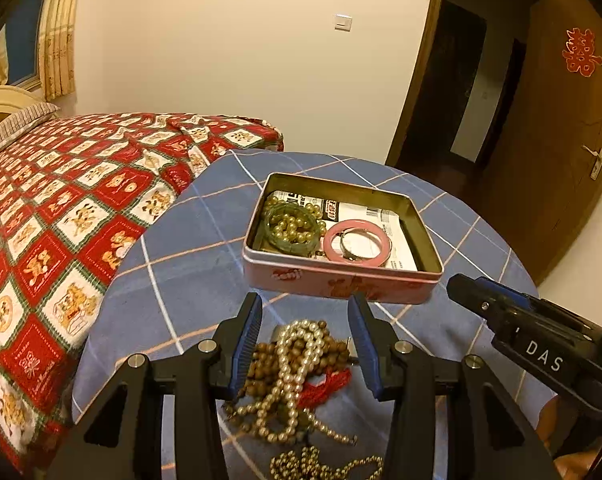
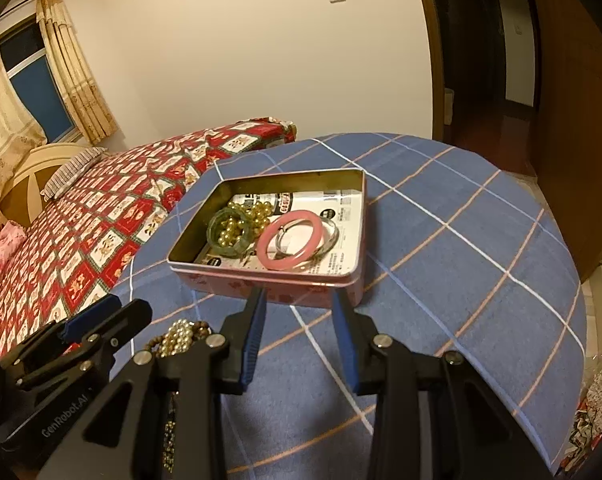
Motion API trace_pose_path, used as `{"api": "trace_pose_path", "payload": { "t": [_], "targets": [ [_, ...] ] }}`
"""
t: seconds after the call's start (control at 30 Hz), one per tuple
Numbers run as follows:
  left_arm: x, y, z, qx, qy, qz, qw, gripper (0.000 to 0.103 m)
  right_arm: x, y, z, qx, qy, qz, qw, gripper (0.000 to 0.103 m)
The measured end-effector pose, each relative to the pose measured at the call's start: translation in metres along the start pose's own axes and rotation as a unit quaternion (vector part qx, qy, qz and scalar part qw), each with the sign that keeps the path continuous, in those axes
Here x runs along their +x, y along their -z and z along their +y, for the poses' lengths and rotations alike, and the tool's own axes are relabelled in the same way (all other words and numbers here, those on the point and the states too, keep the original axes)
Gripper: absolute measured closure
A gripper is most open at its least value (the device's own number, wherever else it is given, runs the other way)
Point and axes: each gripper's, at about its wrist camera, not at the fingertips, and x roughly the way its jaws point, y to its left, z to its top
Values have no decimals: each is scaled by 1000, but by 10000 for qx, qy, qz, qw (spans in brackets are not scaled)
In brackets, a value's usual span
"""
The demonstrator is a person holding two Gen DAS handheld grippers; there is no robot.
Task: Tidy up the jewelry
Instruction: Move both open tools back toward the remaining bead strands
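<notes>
The tangled heap of pearl, brown wooden and gold bead strands [image 1: 297, 376] is lying on the blue plaid-clothed round surface [image 1: 189, 264], just in front of the open pink rectangular tin box [image 1: 341, 280]. Some jewelry is already sitting inside the tin on a printed paper liner: a pink ring-shaped bangle [image 1: 357, 243], a thin silver bangle [image 2: 329, 236] under it, and a green bangle with gold beads [image 1: 291, 226] filling its middle.

My left tool [image 1: 305, 320] is hovering over the heap, fingers spread to either side of the strands. The blue pads are not pressing on the beads as far as I can see, so I am recording it as released, nothing grasped. My right tool [image 2: 299, 320] is pointing at the near wall of the tin, jaws parted, with only bare cloth between them; also released and empty.

Judged step: bangles are in, and the bead strands are what is left to move. The next move is calling for lowering the left tool into the heap and clenching on a thick bunch of strands, then lifting high enough that trailing loops clear the tin rim. Risk: strands are interlaced, so several may be coming up together, or a loop may slip.

Beyond the surface, the bed with the red patterned cover [image 1: 61, 208] is standing to the left.
</notes>
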Motion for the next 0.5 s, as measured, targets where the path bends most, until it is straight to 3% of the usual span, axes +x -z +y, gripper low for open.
{"api": "trace_pose_path", "payload": {
  "t": [0.5],
  "targets": [
    [-18,18,25,-198,-198,12,9996,57,-13,12,13,-187,-18,-57,9998,65]
  ]
}}
